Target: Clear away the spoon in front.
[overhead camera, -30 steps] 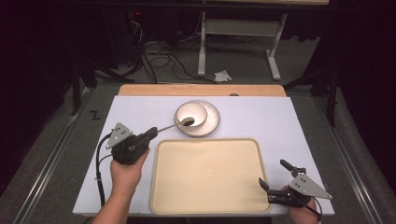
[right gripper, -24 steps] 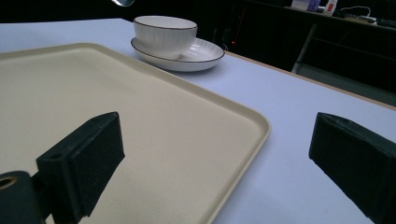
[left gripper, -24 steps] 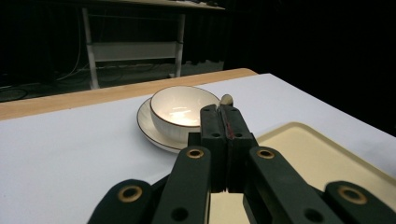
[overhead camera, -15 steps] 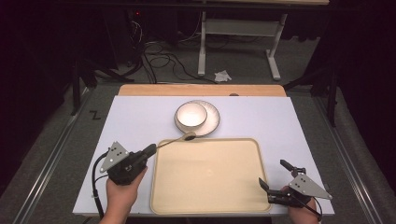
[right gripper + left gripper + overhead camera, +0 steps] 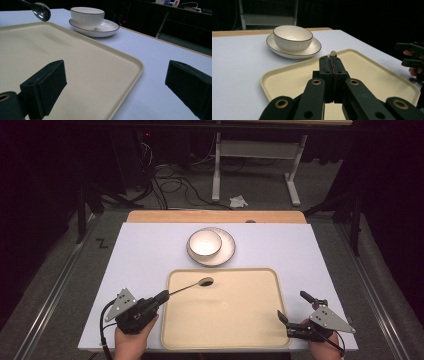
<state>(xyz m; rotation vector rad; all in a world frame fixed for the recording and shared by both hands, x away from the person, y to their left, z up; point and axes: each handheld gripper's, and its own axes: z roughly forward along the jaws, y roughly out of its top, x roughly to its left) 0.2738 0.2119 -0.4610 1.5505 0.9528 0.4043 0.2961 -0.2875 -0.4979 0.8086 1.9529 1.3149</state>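
Observation:
My left gripper (image 5: 161,296) is shut on the handle of a metal spoon (image 5: 192,285) at the tray's near left edge. The spoon's bowl (image 5: 42,11) hangs just above the cream tray (image 5: 250,320), over its far left part. In the left gripper view the closed jaws (image 5: 332,65) pinch the handle, with the spoon tip (image 5: 333,53) beyond them. A white bowl (image 5: 204,242) sits on a white plate (image 5: 228,251) behind the tray. My right gripper (image 5: 292,311) stands open at the tray's near right corner, nothing between its pads (image 5: 46,85).
The white table mat (image 5: 135,255) has bare room to the left and right of the tray. A wooden strip (image 5: 215,216) runs along the far edge. Beyond it are a dark floor with cables and a metal stand (image 5: 255,165).
My left gripper has drawn the spoon back from the bowl toward me and down, so its bowl now hangs over the tray. The right gripper has stayed put.

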